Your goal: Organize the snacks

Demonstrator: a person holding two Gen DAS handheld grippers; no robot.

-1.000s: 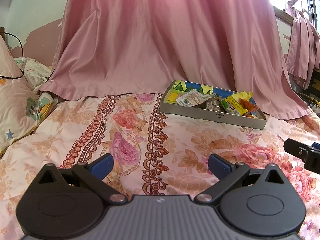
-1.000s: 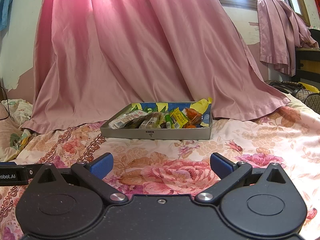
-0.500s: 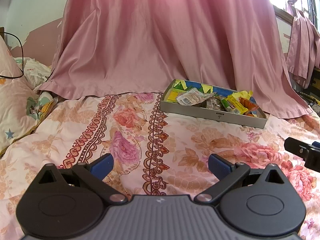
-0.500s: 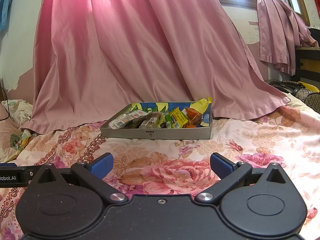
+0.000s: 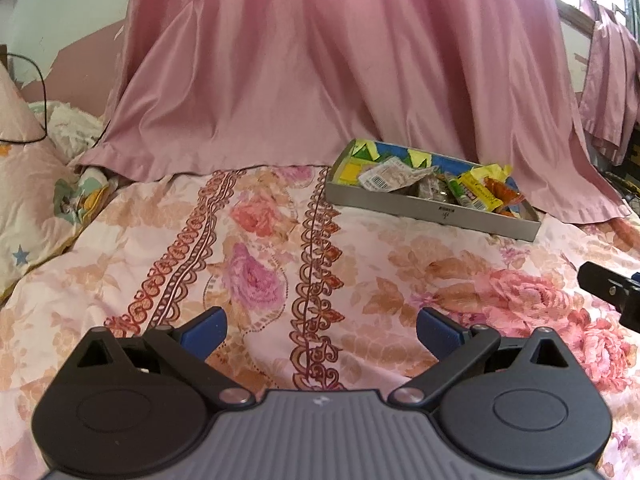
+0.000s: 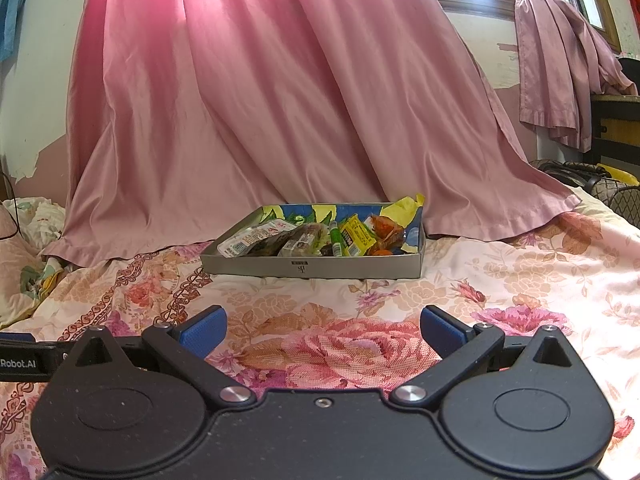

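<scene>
A shallow grey cardboard box (image 5: 400, 203) (image 6: 256, 266) sits on the flowered bedspread, well ahead of both grippers. Several wrapped snacks lie in it: a white packet with a barcode (image 5: 380, 178) (image 6: 256, 238), a yellow packet (image 5: 478, 194) (image 6: 358, 236), an orange one (image 5: 502, 192) (image 6: 386, 228) and a brown one (image 6: 298, 240). My left gripper (image 5: 320, 330) hangs open over the bedspread, nothing between its blue pads. My right gripper (image 6: 322, 330) is open too, with nothing held. The right gripper's black side shows at the right edge of the left wrist view (image 5: 610, 290).
A pink satin curtain (image 5: 320, 80) (image 6: 260, 100) drapes down onto the bed just behind the box. Pillows (image 5: 28, 184) are piled at the left with a black cable over them. A fan grille (image 6: 622, 200) and dark furniture stand at the far right.
The box sits slightly higher in the left wrist view than a second ago, so the left gripper has tilted or drifted a little. The right wrist view is unchanged.
</scene>
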